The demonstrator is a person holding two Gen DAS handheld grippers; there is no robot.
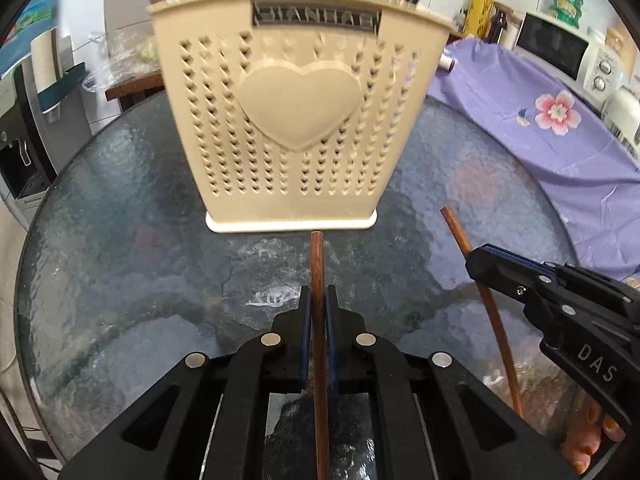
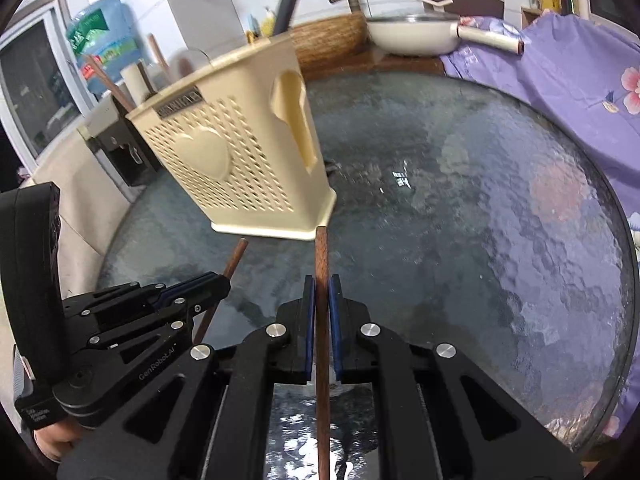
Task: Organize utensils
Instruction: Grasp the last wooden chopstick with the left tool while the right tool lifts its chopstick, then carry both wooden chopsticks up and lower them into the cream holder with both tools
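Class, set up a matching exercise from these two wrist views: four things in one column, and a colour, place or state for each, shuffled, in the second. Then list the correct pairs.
Things
1. utensil holder
2. left hand-held gripper
3. cloth
4. table

Descriptions
A. purple, with a pink flower
B. cream, heart on its front, utensils standing in it
C. round, dark textured glass
D. shut on a brown chopstick

Pairs: 1-B, 2-D, 3-A, 4-C

A purple floral cloth lies beside a round glass table; a white pan sits behind.
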